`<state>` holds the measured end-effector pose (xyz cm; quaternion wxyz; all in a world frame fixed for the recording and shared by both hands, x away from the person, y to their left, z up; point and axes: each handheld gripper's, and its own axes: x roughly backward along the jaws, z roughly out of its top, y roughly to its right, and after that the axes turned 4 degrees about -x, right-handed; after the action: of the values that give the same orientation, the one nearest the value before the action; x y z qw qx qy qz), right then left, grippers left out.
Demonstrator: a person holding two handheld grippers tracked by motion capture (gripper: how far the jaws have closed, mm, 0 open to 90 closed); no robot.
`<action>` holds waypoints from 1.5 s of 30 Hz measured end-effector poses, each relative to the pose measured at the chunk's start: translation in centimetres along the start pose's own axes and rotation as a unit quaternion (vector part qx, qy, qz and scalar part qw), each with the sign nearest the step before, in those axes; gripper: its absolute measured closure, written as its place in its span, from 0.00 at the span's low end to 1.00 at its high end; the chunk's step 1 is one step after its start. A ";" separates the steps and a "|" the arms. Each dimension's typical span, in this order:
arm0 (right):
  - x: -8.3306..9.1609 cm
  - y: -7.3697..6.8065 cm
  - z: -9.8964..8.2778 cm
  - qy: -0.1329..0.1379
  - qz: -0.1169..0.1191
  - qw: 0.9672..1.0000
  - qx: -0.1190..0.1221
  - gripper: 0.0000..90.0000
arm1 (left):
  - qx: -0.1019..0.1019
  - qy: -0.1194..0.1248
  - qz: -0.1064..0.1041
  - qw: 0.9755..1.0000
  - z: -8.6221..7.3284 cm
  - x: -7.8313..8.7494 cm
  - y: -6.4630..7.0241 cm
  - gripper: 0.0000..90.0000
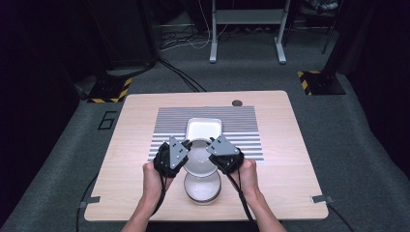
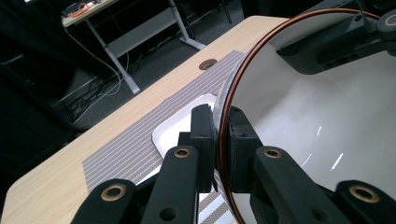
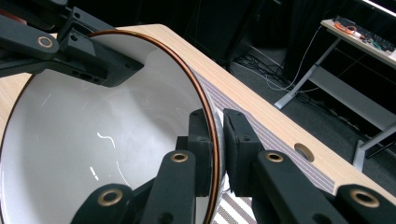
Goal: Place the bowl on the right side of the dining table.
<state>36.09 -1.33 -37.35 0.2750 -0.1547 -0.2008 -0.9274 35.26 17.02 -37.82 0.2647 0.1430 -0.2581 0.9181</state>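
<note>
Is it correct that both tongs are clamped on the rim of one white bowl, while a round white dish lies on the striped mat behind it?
Not quite. The dish on the striped mat is square with rounded corners, not round, as the high view shows. The left tongs and right tongs do clamp the rim of one white bowl.

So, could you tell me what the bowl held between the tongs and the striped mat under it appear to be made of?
The bowl looks like glazed ceramic: glossy white inside with sharp light reflections and a thin brown rim line, though hard plastic can't be ruled out. The striped mat looks like woven fabric or vinyl: matte, fine grey-and-white stripes, lying flat.
</note>
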 end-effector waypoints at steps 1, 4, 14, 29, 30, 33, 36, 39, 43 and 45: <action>-0.1 0.0 0.0 0.000 0.000 1.000 0.000 0.91 | 0.000 0.000 0.000 1.000 0.0 -0.1 -0.1 0.93; -0.4 0.1 0.0 -0.003 0.000 1.000 0.000 0.91 | 0.004 -0.001 -0.003 1.000 0.0 -0.4 -0.3 0.93; -1.8 0.9 0.4 -0.011 0.001 1.000 0.004 0.91 | 0.008 -0.008 -0.003 1.000 0.1 -1.6 -1.2 0.93; -4.1 1.9 0.6 -0.022 -0.002 1.000 0.006 0.91 | 0.019 -0.020 -0.010 1.000 0.0 -4.0 -2.5 0.93; -4.2 2.0 0.6 -0.022 -0.002 1.000 0.006 0.91 | 0.020 -0.020 -0.010 1.000 0.0 -4.1 -2.6 0.93; -4.6 2.2 0.6 -0.023 -0.002 1.000 0.003 0.91 | 0.020 -0.023 -0.010 0.999 0.0 -4.5 -2.7 0.93; -4.9 2.4 0.5 -0.024 -0.003 1.000 0.003 0.91 | 0.021 -0.022 -0.011 0.999 -0.1 -4.9 -2.9 0.93; -5.3 2.6 0.5 -0.024 -0.003 1.000 0.004 0.91 | 0.019 -0.024 -0.012 0.999 -0.1 -5.2 -3.0 0.93; -5.7 2.9 0.5 -0.026 -0.004 1.000 0.002 0.91 | 0.024 -0.024 -0.016 0.999 0.0 -5.8 -3.3 0.93; -5.9 3.1 0.5 -0.027 -0.006 1.000 0.001 0.91 | 0.023 -0.025 -0.017 0.999 0.0 -6.1 -3.4 0.93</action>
<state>42.65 -0.83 -38.39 0.2644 -0.1784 -0.2099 -0.9242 42.20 16.98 -38.85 0.2701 0.1760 -0.2409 0.9154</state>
